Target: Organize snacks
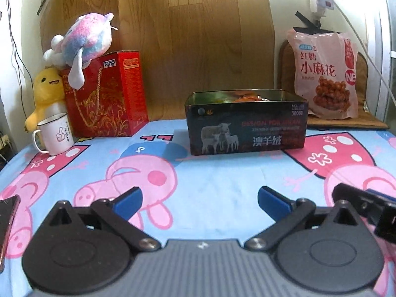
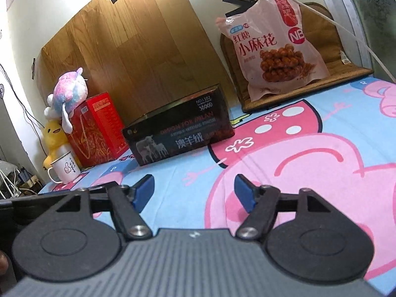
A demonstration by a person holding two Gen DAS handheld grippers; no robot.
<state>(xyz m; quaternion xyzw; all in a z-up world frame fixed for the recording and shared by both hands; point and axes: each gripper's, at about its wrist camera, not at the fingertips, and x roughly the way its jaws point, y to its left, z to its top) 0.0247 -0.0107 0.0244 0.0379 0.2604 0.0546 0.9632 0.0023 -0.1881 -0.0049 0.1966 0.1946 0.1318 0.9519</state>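
Note:
A dark open tin box with sheep printed on its side stands on the cartoon-pig cloth; orange and green packets show inside it. It also shows in the right wrist view. A pink snack bag leans upright at the back right, also in the right wrist view. My left gripper is open and empty, low over the cloth in front of the tin. My right gripper is open and empty, to the tin's front right; its body shows in the left wrist view.
A red gift box with a pastel plush on top, a yellow duck plush and a white mug stand at the back left. A brown mat lies under the snack bag. A wood panel backs the table. A phone lies at the left edge.

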